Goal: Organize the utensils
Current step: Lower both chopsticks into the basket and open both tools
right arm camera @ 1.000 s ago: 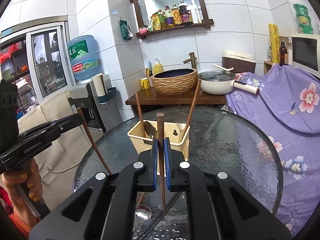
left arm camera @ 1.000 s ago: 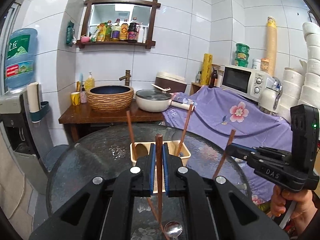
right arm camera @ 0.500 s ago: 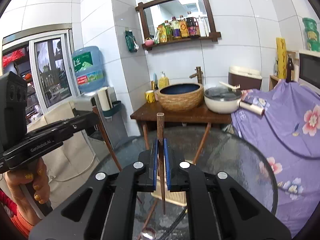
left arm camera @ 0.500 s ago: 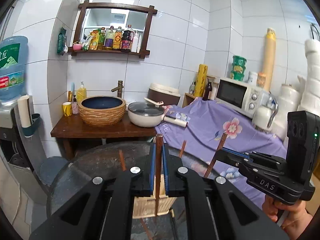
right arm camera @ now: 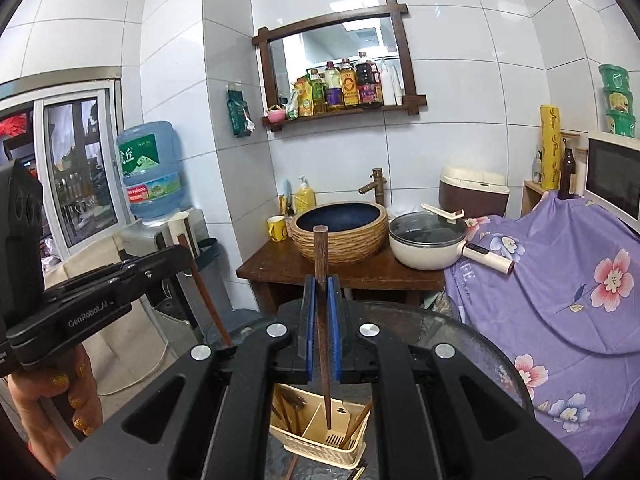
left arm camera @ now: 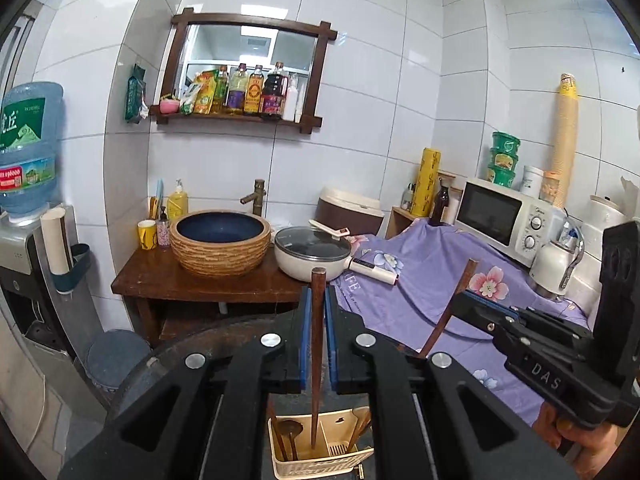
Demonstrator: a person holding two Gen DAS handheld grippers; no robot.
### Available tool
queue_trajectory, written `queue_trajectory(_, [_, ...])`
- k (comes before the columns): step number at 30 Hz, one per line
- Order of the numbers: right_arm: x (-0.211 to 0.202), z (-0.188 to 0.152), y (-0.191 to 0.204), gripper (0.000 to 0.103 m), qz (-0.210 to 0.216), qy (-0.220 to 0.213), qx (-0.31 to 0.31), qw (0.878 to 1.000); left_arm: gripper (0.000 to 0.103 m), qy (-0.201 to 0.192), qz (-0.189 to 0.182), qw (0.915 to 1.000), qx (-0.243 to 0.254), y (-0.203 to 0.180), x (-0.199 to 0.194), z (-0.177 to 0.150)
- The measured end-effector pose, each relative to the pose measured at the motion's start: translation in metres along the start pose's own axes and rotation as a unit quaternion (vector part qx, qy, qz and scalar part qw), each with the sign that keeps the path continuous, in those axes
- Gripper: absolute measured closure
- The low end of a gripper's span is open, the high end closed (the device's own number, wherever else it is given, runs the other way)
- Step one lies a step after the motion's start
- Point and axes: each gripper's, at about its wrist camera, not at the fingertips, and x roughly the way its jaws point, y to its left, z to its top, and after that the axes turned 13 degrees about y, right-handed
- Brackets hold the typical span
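Both wrist cameras looked steeply down over a cream basket (left arm camera: 320, 452) (right arm camera: 320, 440), close, facing the sink wall; each caught the other's gripper.

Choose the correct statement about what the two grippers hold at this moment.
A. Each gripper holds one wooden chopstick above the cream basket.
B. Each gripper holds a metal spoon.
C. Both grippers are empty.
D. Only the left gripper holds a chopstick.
A: the left gripper and the right gripper each clamp a wooden chopstick whose tip hangs over the cream basket.
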Motion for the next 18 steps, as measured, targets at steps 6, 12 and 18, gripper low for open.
queue_trajectory(6, [0.037, -0.033, -0.008, 0.096, -0.006, 0.020, 0.011, 1.000, 0.096, 0.026, 0.012, 0.9996, -0.007, 0.007, 0.039, -0.021])
queue_trajectory(12, [0.065, -0.057, -0.017, 0.096, -0.007, 0.048, 0.023, 0.999, 0.096, 0.058, 0.009, 0.9981, -0.022, 0.016, 0.069, -0.044])
queue_trajectory(18, [0.079, -0.070, -0.019, 0.096, -0.005, 0.065, 0.029, 0.997, 0.096, 0.079, 0.012, 0.9964, -0.028, 0.022, 0.088, -0.059])
